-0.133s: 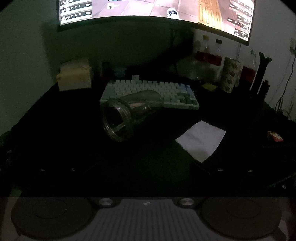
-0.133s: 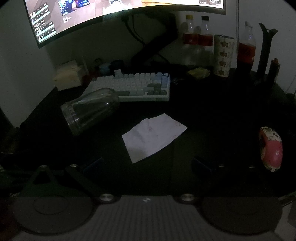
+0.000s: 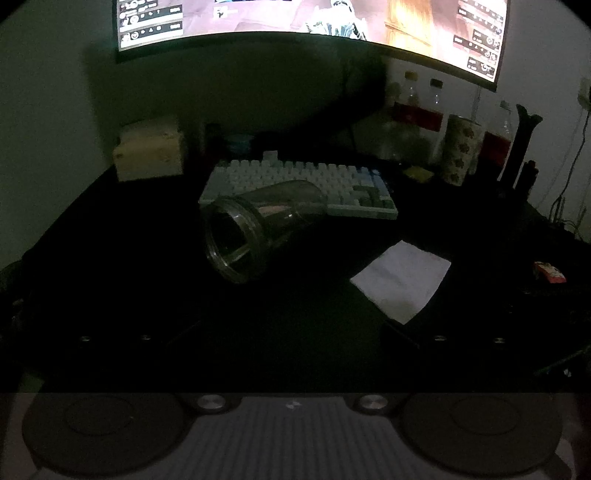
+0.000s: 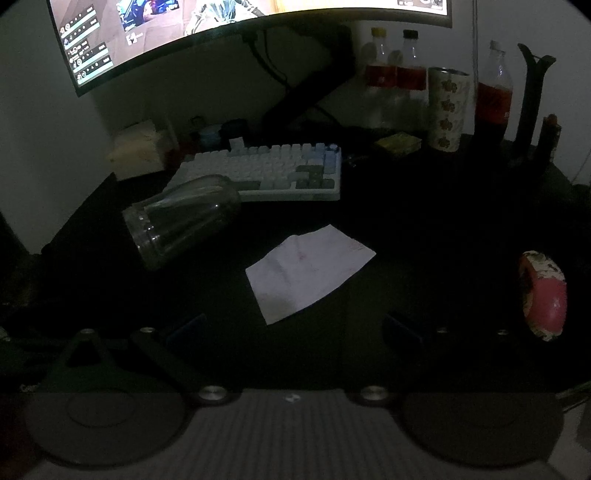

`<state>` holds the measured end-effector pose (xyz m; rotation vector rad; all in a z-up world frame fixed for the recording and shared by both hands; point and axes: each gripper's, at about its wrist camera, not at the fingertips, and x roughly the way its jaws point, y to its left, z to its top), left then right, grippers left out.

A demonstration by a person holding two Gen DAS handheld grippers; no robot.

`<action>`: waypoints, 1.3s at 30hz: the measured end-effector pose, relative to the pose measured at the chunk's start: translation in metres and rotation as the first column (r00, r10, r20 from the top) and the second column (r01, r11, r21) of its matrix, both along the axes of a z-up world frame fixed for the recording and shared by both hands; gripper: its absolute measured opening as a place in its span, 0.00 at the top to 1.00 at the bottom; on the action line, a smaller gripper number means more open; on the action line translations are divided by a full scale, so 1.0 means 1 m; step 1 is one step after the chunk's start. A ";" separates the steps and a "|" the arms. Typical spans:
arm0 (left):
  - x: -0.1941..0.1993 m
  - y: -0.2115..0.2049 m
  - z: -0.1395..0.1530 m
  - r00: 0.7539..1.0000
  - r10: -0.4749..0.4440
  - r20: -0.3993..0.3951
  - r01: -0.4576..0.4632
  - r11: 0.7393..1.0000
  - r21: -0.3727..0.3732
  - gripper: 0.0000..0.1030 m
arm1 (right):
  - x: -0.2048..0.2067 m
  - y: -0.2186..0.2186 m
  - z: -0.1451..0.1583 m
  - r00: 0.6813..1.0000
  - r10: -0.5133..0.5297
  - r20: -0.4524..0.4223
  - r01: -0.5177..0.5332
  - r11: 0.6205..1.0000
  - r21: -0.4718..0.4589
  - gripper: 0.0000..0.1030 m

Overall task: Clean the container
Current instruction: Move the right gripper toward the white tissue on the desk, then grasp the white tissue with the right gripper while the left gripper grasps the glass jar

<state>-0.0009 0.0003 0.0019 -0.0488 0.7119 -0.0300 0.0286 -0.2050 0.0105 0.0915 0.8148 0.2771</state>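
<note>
- Desk (image 3: pixel 110 258): dark and broad, bearing everything below.
- Monitor (image 3: pixel 295 18): curved, lit with a game; small on-screen lettering, too blurred to read.
- Left gripper (image 3: pixel 291 332) and right gripper (image 4: pixel 291 328): both spread wide and empty, hovering low over the desk.
- Keyboard (image 3: pixel 303 181): pale keys, legends not legible.
- Container (image 3: pixel 258 229): clear jar with a threaded neck, lidless, lying on its side near the front edge of the keyboard, mouth toward the left gripper; whether touching the keyboard, cannot tell.
  - Probably glass or hard plastic: stiff, smooth, slippery, prone to rolling, breakable if glass.
  - Best taken across the straight body behind the neck; the shoulder likely slides out of a pinch.
  - No label visible; clean or dirty inside, too dark to judge.
- White paper sheet (image 4: pixel 306 273): flat to the right of the jar, apart from it, faint reddish marks; light and limp, best pinched at a raised edge.
- Bottles (image 4: pixel 493 99): red bands, brand unreadable.
</note>
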 end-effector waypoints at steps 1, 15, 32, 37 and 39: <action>0.000 0.000 0.000 1.000 -0.002 0.009 0.002 1.000 0.000 0.00 | 0.001 0.000 0.000 1.000 0.003 -0.001 -0.003 1.000 0.001 0.00; 0.020 0.008 -0.022 0.995 -0.088 0.047 0.089 0.996 -0.013 0.00 | 0.026 -0.009 -0.015 0.985 0.170 0.005 -0.170 0.981 0.093 0.00; 0.093 0.045 -0.038 0.996 -0.075 0.057 0.079 0.993 -0.085 0.00 | 0.113 0.037 -0.033 0.887 0.460 -0.050 -0.463 0.882 -0.092 0.00; 0.102 0.045 -0.049 0.991 -0.121 0.058 0.127 0.987 -0.102 0.00 | 0.145 0.036 -0.063 0.871 0.476 -0.121 -0.488 0.867 -0.103 0.10; 0.104 0.044 -0.054 0.990 -0.129 0.062 0.134 0.986 -0.097 0.00 | 0.156 0.032 -0.074 0.859 0.485 -0.163 -0.498 0.865 -0.053 0.20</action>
